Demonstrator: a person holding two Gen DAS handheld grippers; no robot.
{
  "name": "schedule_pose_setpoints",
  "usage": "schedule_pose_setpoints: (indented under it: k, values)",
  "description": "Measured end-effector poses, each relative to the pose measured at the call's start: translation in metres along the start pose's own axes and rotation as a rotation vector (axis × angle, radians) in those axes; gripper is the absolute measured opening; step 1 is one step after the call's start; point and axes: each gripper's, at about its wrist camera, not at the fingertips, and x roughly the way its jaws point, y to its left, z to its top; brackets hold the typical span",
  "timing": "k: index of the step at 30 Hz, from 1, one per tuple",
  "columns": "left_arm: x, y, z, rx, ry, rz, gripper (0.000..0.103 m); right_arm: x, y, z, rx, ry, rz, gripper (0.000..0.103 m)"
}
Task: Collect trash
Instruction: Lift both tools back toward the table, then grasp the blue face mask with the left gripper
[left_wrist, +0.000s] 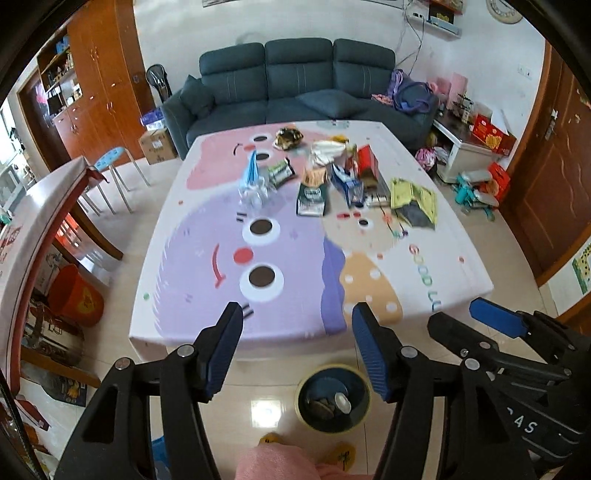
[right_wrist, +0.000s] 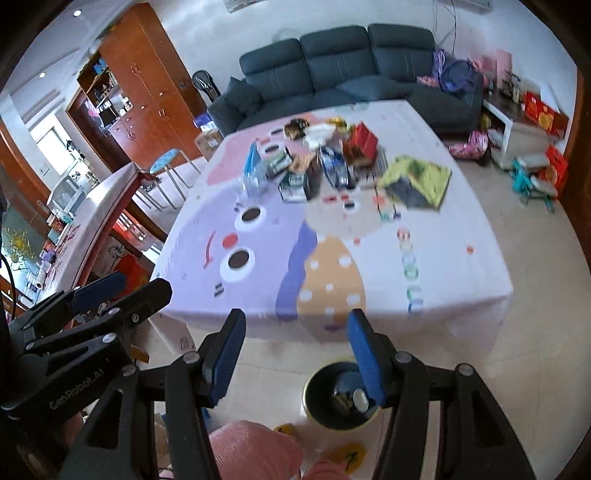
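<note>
1. Looking down from both wrist views, we see the left gripper with jaws apart and nothing between them.
2. We note the right gripper likewise spread wide and empty; it also shows at the right edge of the left view.
3. We find the trash pile on the far half of the tabletop: a clear plastic bottle, a green-white pouch, a red carton and a yellow-green wrapper, well apart from both grippers.
4. We log a dark waste bin with a yellowish rim on the floor just before the tabletop's near edge, some items already inside.
</note>
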Motion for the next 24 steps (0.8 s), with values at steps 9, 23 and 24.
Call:
schedule_pose_setpoints:
  k: [9, 23, 24]
  values:
    - [0.026, 0.01, 0.044, 0.007, -0.007, -0.011, 0.06, 0.016, -0.003, 0.04, 0.018, -0.027, -0.024, 0.058]
    - [0.137, 0.106, 0.156, -0.026, 0.083, -0.052, 0.06, 0.104, 0.034, 0.133, 0.048, 0.009, -0.033, 0.058]
    - [0.149, 0.115, 0.167, -0.032, 0.09, -0.057, 0.06, 0.115, 0.037, 0.141, 0.051, 0.015, -0.034, 0.058]
